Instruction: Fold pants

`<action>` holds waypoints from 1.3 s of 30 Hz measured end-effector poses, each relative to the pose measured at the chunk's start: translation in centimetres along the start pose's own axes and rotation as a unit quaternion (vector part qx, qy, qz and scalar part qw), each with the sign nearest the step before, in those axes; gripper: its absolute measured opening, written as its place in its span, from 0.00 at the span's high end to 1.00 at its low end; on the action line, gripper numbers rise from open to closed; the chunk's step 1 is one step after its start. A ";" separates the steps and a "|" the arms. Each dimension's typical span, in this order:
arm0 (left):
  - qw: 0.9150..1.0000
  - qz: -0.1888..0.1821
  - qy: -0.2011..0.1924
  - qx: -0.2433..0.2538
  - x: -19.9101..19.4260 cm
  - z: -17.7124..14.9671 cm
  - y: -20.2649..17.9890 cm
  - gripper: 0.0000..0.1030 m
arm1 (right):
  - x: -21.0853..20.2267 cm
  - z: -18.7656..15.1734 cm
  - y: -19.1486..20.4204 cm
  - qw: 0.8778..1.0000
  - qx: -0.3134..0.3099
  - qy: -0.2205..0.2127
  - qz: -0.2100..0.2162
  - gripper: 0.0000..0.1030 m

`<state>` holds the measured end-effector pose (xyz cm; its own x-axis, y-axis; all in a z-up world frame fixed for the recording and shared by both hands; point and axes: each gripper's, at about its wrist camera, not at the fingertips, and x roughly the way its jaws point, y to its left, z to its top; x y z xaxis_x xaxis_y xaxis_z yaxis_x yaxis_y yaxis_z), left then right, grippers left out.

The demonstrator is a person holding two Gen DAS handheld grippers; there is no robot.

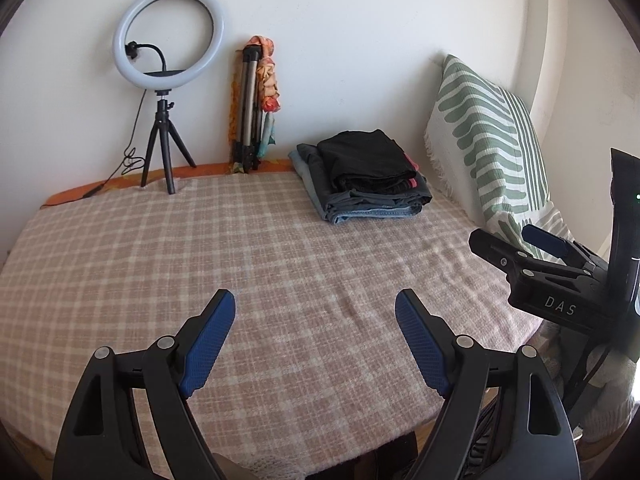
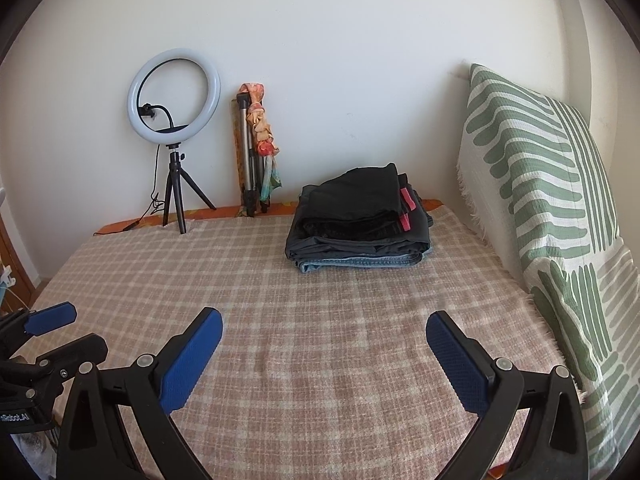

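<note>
Your left claw [image 1: 315, 300] and right claw [image 2: 324, 320] both gape wide, holding nothing, above the pink checked bedspread [image 2: 320, 320]; the folded stack of dark pants [image 2: 360, 220] lies well ahead of them.

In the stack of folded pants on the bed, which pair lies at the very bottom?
The light blue denim pair, its pale hem showing under the stack. The grey pair lies on it, and the black pair is on top.

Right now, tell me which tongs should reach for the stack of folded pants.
Right, probably. The right tongs face the folded dark pants stack almost head-on, while it lies right of the left tongs. Both stand open, holding nothing.
</note>
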<state>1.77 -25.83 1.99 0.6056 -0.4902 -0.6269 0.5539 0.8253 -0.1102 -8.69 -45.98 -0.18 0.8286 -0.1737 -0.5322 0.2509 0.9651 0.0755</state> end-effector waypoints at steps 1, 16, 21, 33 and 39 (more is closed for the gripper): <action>1.000 0.001 0.001 0.002 -0.1 -0.1 -0.1 0.20 | 0.0 0.0 0.1 1.000 0.000 0.002 0.002 0.00; 0.999 0.021 -0.031 -0.016 -2.1 0.2 0.5 0.03 | -0.1 0.2 0.5 1.000 -0.005 0.001 0.000 0.00; 0.999 0.021 -0.023 -0.031 -2.0 0.3 1.2 0.03 | -0.2 0.3 0.8 1.000 -0.005 -0.001 0.003 0.00; 0.999 0.018 -0.023 -0.032 -2.3 0.1 1.2 0.03 | -0.5 0.3 1.1 1.000 -0.006 -0.002 0.006 0.00; 0.999 0.015 -0.026 -0.028 -2.4 0.3 0.9 0.03 | -0.6 0.4 1.1 1.000 -0.005 -0.003 0.007 0.00</action>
<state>0.97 -24.00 3.58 0.6509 -0.4778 -0.5899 0.5037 0.8532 -0.1354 -8.74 -44.86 0.53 0.8350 -0.1611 -0.5261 0.2337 0.9695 0.0740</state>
